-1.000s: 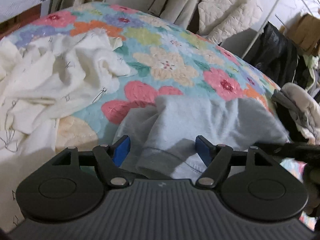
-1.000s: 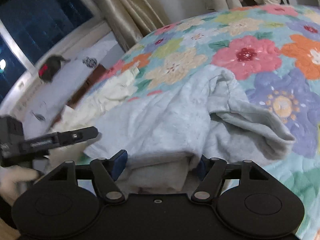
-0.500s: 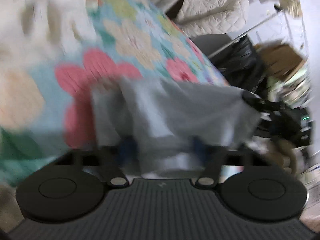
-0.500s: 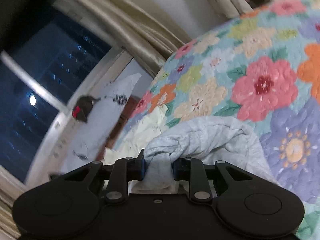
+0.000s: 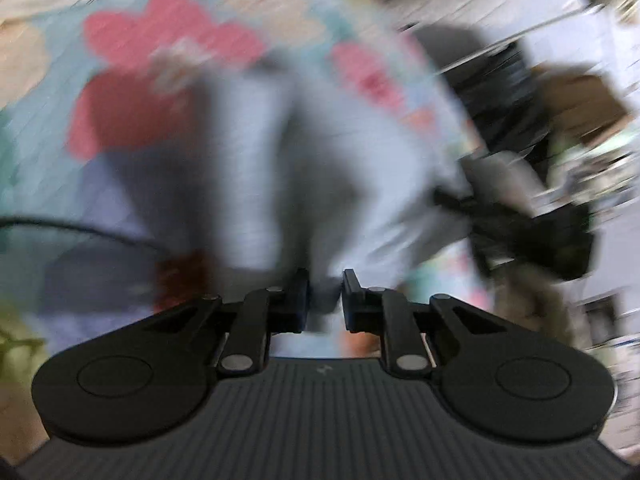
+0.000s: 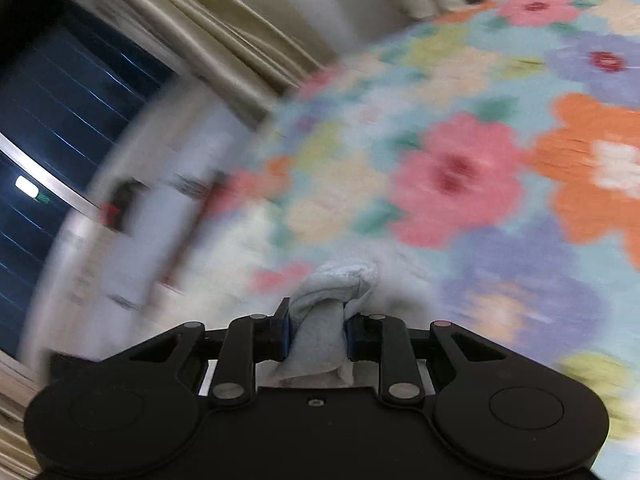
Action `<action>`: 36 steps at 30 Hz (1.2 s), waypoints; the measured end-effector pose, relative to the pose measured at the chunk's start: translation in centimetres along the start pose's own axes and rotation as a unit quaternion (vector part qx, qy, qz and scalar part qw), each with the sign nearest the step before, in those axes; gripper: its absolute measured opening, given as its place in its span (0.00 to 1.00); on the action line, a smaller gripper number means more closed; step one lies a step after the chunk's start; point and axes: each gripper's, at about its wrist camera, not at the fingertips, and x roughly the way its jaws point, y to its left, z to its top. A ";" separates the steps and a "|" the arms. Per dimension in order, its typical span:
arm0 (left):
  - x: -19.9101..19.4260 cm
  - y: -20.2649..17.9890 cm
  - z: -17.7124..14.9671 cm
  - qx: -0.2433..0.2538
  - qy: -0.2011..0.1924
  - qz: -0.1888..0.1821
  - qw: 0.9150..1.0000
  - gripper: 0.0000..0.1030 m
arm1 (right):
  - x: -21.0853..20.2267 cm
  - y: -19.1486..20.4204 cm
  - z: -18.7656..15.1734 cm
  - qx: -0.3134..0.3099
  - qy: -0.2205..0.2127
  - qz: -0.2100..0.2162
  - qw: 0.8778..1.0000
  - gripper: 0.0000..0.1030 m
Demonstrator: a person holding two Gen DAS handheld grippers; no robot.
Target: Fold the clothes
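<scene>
**Both grippers hold the grey garment above the bed**

The left gripper (image 5: pixel 325 298) has just been closing and its fingers pinch the grey garment (image 5: pixel 256 152). The right gripper (image 6: pixel 316 334) pinches a bunched fold. The cloth stretches between them, ahead over the flowered quilt (image 6: pixel 460 176).

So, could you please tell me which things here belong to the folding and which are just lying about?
In the job:
- grey garment
- left hand-held gripper
- right hand-held gripper

Lying about:
- floral quilt
- curtains
- window
</scene>
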 end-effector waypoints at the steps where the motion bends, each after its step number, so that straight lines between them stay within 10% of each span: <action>1: 0.2 -0.1 -0.2 0.003 0.005 0.004 1.000 0.17 | 0.2 -1.0 -0.8 0.004 0.006 -0.023 1.000 0.30; 6: -3.1 -5.8 0.5 0.136 -0.047 0.048 0.988 0.21 | -0.2 -2.6 -2.8 -0.001 -0.018 -0.048 0.999 0.42; 9: -5.5 -7.6 1.2 0.142 -0.147 0.054 0.977 0.39 | -1.4 0.3 -3.6 -0.093 -0.039 -0.145 0.984 0.58; 12: -5.6 -8.8 1.9 0.153 -0.206 0.061 0.965 0.40 | -2.6 3.6 -4.5 -0.194 -0.058 -0.255 0.946 0.64; 16: -1.1 -7.6 1.8 0.169 -0.139 0.081 0.972 0.38 | -2.4 7.0 -5.6 -0.311 -0.081 -0.346 0.882 0.65; 21: 2.7 -3.2 -0.9 0.150 -0.104 0.112 0.977 0.34 | -1.3 8.1 -5.5 -0.307 -0.086 -0.191 0.928 0.64; 28: -0.6 -5.2 -0.4 0.179 -0.078 0.166 0.967 0.38 | 1.3 -0.7 -8.0 -0.117 -0.009 -0.135 0.984 0.65; 31: -3.4 -5.1 0.2 0.199 -0.106 0.193 0.955 0.48 | -0.9 -1.5 -7.7 -0.076 -0.028 -0.102 0.991 0.65; 34: -4.0 -3.6 2.1 0.180 -0.115 0.182 0.960 0.75 | -2.4 -1.1 -7.1 -0.070 -0.042 -0.092 0.992 0.67; 36: -3.4 -2.7 2.9 0.165 -0.096 0.169 0.967 0.75 | -3.5 -0.9 -6.5 -0.065 -0.052 -0.058 0.995 0.73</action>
